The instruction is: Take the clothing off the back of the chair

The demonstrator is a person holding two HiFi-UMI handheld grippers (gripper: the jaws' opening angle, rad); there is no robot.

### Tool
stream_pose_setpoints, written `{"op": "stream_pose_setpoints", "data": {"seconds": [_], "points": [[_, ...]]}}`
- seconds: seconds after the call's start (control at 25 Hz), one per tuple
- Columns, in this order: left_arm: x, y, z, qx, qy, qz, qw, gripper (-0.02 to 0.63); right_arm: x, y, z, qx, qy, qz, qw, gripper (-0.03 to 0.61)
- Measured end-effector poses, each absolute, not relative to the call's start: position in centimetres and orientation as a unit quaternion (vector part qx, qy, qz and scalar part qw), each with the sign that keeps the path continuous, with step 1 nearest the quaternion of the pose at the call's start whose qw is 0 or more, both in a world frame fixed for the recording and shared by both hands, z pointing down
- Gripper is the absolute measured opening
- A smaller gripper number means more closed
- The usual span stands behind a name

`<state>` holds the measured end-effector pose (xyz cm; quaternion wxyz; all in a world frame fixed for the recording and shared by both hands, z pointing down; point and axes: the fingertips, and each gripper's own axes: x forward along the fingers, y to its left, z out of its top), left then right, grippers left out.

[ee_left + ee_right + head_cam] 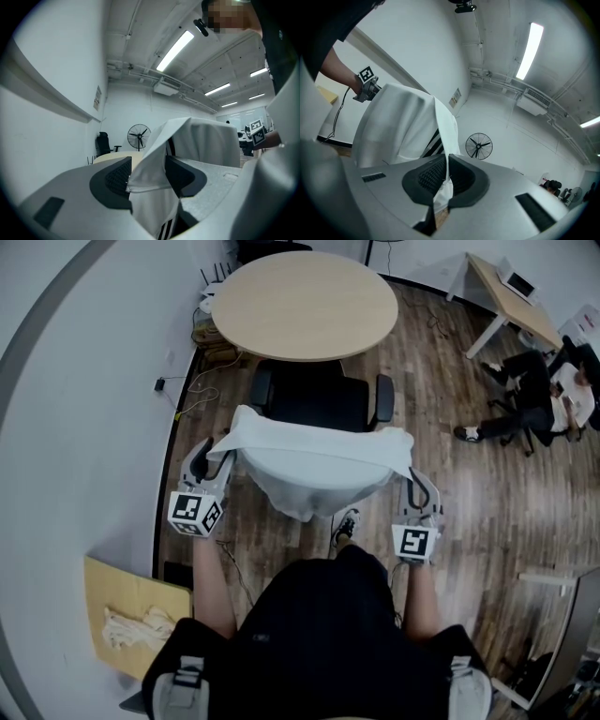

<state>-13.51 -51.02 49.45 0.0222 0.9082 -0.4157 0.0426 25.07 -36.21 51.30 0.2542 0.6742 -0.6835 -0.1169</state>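
Note:
A white garment (319, 460) with black stripes hangs over the back of a black office chair (314, 395) just in front of me. My left gripper (214, 454) is at the garment's left corner. In the left gripper view its jaws (149, 176) stand wide apart, and a fold of the white cloth (154, 164) hangs loosely between the dark pads (112, 176). My right gripper (413, 486) is at the right corner. There its jaws (444, 176) are pinched on a thin edge of the garment (398, 122), which rises from them up to the chair back.
A round wooden table (305, 304) stands beyond the chair. The white wall runs close on the left, with cables (187, 395) on the floor. A cardboard box (127, 615) sits at lower left. A seated person (534, 399) and a desk (511, 296) are at far right.

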Motion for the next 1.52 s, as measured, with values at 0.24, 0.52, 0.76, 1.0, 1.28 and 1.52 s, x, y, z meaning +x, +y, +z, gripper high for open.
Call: {"op": "stream_pose_setpoints", "data": {"seconds": [0.24,0.52,0.76,1.0,1.28,1.52], "points": [[-13.6,-50.9,48.8,0.908,-0.417,0.027,0.022,0.06,25.2,-36.6,51.0,0.673,-0.685,-0.113,0.254,-0.002],[-13.7,-50.0,48.5,0.909,-0.415,0.016,0.017,0.005,25.3,-36.7,51.1,0.67,-0.688,-0.116,0.252,-0.002],[-13.9,-48.8,48.2,0.91,-0.413,0.004,0.017,0.005,25.1,-36.3,51.3,0.668,-0.691,-0.113,0.253,-0.002],[-14.6,-47.7,47.7,0.907,-0.421,0.0,0.017,0.005,24.5,-35.8,51.2,0.664,-0.695,-0.117,0.251,-0.002],[-14.9,-46.3,47.3,0.906,-0.424,0.002,0.004,0.005,24.1,-34.6,50.7,0.664,-0.695,-0.123,0.246,-0.002],[-14.7,-44.6,46.7,0.905,-0.424,-0.004,0.004,0.005,24.5,-33.3,49.8,0.671,-0.69,-0.127,0.24,-0.003]]}}
